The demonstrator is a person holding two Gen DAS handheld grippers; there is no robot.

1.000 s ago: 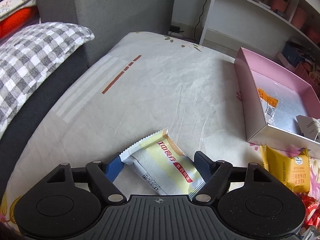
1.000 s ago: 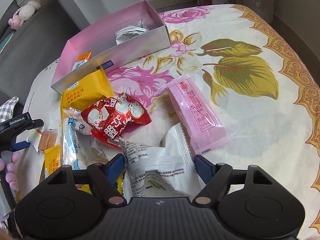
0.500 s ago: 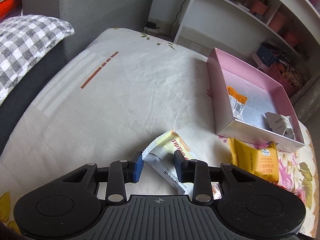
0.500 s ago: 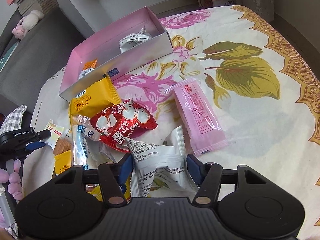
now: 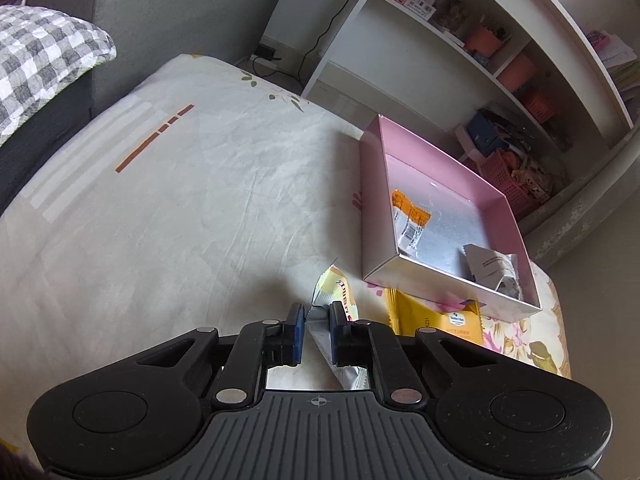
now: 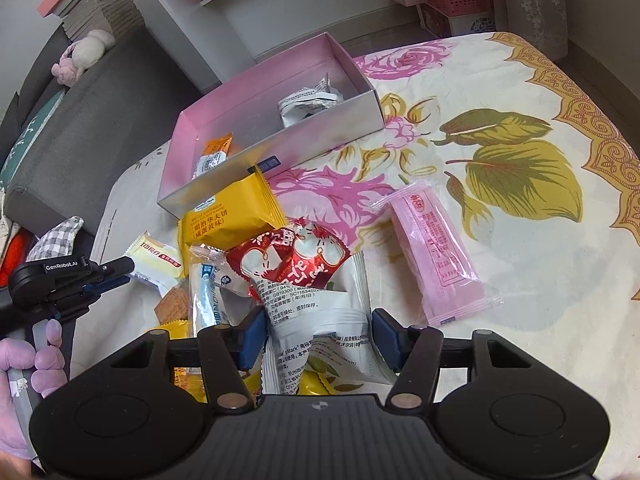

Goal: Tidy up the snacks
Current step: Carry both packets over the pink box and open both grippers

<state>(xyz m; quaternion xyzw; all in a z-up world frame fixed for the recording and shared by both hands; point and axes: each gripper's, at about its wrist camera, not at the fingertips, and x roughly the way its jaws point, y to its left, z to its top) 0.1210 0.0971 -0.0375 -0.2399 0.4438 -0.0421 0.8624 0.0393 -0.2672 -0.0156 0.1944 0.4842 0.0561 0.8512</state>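
Right now your left gripper [image 5: 316, 330] has just closed on the cream snack packet [image 5: 338, 300], and your right gripper [image 6: 318, 338] pinches the white pouch [image 6: 320, 320]. Next, I judge, carry both to the pink box [image 5: 500, 236] beyond. Pad contact stays partly hidden.

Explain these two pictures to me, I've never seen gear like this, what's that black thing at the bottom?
There is no robot: a person holds a two-finger gripper in each hand, each with a wide-angle camera looking along its fingers. The black shape is the gripper itself. One picture comes from the left gripper, the other from the right gripper. Snack packets lie on a flowered cloth beside a pink box that holds two. The left jaws have just been closing and pinch a cream packet; the right jaws, also just closing, squeeze a white packet. A yellow packet, red packet and pink packet lie loose.
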